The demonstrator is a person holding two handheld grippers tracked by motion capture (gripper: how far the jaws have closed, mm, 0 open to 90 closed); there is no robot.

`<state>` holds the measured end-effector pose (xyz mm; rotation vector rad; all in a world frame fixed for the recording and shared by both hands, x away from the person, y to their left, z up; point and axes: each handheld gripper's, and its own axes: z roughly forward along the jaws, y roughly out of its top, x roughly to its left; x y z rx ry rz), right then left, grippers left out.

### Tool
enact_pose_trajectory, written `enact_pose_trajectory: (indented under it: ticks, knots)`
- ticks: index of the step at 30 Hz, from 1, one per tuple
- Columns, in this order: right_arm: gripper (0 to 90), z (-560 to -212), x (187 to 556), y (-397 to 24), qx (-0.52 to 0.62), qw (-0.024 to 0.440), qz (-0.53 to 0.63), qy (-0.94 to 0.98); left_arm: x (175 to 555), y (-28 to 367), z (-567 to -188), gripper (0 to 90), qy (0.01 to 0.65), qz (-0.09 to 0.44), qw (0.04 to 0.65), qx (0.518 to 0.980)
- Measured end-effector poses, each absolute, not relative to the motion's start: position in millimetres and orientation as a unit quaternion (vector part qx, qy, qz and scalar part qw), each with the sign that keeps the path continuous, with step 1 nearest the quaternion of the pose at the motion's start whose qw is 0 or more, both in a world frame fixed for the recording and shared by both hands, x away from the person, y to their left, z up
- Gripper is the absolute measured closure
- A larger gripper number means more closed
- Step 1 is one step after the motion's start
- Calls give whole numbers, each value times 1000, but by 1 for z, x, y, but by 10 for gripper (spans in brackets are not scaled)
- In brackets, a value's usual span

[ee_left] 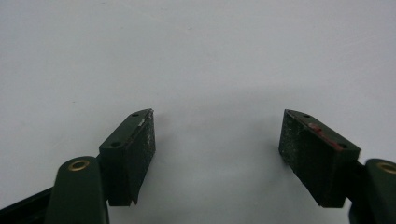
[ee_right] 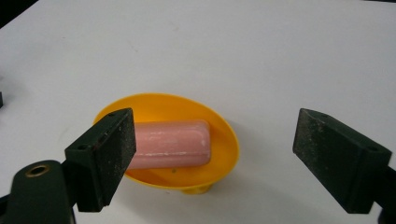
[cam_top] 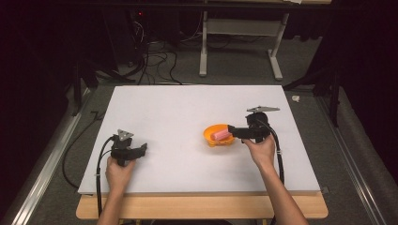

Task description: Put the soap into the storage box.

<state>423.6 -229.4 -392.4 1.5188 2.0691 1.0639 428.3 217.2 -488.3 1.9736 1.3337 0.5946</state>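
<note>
Pink sausage (ee_right: pixel 170 143) lying in an orange bowl (ee_right: pixel 219 135).
Long axis runs crosswise to the right gripper (ee_right: pixel 215 158), whose jaws gape wide, holding nothing; left gripper (ee_left: pixel 217 140) likewise open and empty.

Black tongs (cam_top: pixel 141 149) (brass-ringed screws) trail black cables (cam_top: pixel 98 173).

Sausage (ee_right: pixel 170 143) lies in bowl (ee_right: pixel 224 135) (right of table (cam_top: pixel 187 108) centre).

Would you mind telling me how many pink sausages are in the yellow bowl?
1. A single pink sausage lies lengthwise inside the yellow bowl, right of the table's middle. Nothing else shows in the bowl, though one jaw covers its near end.
</note>
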Motion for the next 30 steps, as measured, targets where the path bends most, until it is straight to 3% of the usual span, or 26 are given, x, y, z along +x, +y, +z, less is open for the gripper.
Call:
enact_pose_trajectory:
  ticks: [30]
  knots:
    - [153,-385,404,-270,551,223,394,701,428,217,-488,274,512,228,337,756]
